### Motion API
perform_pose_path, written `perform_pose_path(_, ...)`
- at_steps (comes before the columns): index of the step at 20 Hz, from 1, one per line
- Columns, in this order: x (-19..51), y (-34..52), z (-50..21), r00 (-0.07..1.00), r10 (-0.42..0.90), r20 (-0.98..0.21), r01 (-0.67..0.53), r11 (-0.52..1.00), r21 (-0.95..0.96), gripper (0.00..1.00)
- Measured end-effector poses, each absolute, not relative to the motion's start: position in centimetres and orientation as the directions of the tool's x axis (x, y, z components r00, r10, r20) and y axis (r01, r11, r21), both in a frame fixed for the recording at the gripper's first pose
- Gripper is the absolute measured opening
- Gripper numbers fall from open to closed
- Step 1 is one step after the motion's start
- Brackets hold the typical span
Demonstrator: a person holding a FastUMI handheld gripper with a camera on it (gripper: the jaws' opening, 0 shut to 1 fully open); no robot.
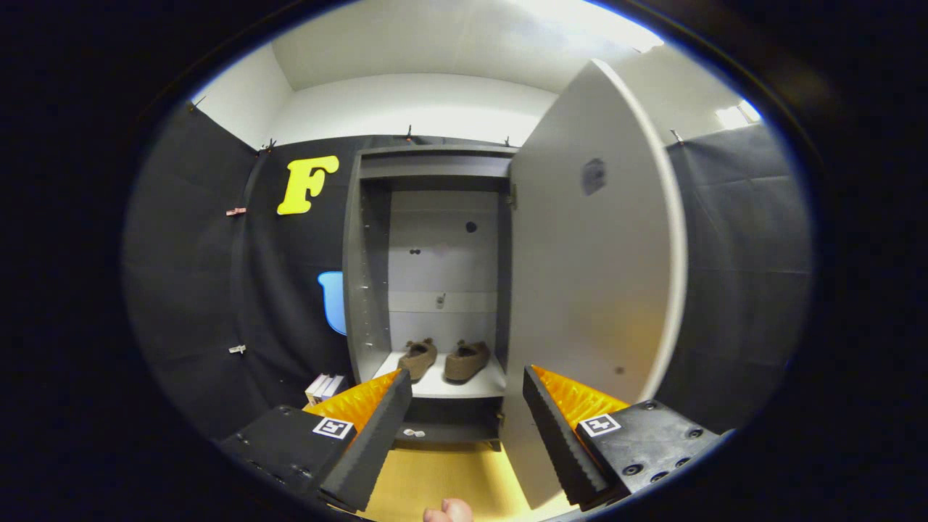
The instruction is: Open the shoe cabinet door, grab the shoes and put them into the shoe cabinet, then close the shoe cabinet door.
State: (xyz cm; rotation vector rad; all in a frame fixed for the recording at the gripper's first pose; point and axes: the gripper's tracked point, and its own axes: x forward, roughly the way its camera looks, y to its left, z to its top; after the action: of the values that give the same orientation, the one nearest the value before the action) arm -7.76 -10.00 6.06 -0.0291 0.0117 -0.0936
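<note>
standing ahead of the fingers, the shoe cabinet [435, 275] has its door [594, 246] swung wide to the right, its lower edge just beside the right finger. both shoes [442, 359] sit side by side on the shelf [464, 384] inside, beyond the fingertips. the gripper [467, 395] is spread apart, holding nothing.

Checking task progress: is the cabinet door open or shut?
Open. The door is swung out wide, showing two shoes on the shelf. The gripper is open, holding nothing.
</note>
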Motion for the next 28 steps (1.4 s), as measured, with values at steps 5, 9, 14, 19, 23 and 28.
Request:
perform_pose_path(5,-11.5,-17.8,4.8,0.984,-0.171,-0.049,0.169,0.984,-0.056,0.97)
perform_pose_path(9,-12.3,-24.3,4.3,0.967,-0.25,-0.054,0.245,0.966,-0.078,0.97)
perform_pose_path(14,-10.4,-29.7,4.0,0.952,-0.299,-0.069,0.292,0.952,-0.089,0.97)
perform_pose_path(19,-6.7,-31.5,4.1,0.962,-0.264,-0.074,0.259,0.963,-0.073,0.97)
perform_pose_path(23,-5.2,-31.7,2.7,0.966,-0.238,-0.097,0.228,0.968,-0.107,0.95)
perform_pose_path(28,-5.0,-31.0,3.1,0.966,-0.251,-0.067,0.239,0.96,-0.145,0.89)
